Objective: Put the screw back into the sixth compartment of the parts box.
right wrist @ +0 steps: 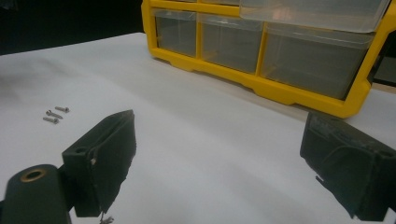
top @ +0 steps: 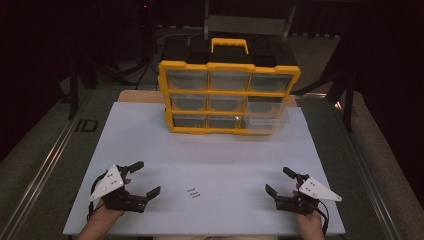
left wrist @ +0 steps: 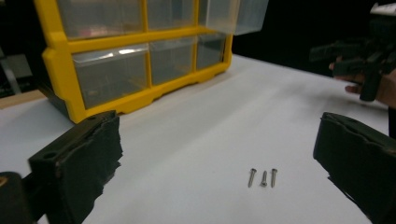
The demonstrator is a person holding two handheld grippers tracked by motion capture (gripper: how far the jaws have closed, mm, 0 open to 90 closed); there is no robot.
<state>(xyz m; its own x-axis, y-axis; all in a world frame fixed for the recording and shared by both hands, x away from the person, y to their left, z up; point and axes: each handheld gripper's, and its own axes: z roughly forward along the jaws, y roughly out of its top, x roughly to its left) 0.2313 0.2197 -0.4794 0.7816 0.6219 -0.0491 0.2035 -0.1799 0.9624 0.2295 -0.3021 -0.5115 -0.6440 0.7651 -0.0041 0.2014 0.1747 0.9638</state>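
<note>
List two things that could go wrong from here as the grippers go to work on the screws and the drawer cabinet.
1. The three screws are tiny, lie close together and flat on the table; the left gripper has wide padded jaws, so it might grab several or push them away.
2. One drawer of the cabinet sticks out; the right gripper might knock it while reaching in.

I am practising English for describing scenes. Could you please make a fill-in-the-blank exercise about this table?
1. ____ screws lie side by side on the white table.
2. The frame of the organizer is ____ in colour.
3. One clear drawer, in the organizer's right column, is pulled ____.
4. The left gripper and the right gripper both have their jaws ____.

Missing words: Three; yellow; out; open
</note>
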